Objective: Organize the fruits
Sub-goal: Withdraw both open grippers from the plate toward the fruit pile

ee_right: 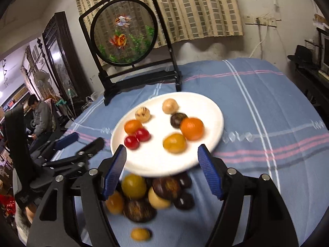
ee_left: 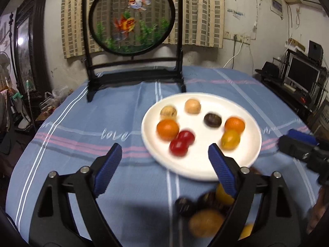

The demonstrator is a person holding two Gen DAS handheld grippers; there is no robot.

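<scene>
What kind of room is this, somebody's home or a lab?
Most likely a lived-in home. A table under a striped blue cloth holds a white plate of fruit, behind it stands a goldfish screen before checked curtains, and household clutter lines the walls.

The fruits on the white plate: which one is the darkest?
The dark brown fruit, touching the big orange one on the plate. The others are orange, yellow, red or pale tan.

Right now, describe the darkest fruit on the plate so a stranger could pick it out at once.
Start at the white plate on the blue striped tablecloth, in front of the round goldfish screen. On its far right part, a dark brown fruit sits beside a large orange fruit, just below a pale tan one. It is the only near-black piece on the plate.
</scene>
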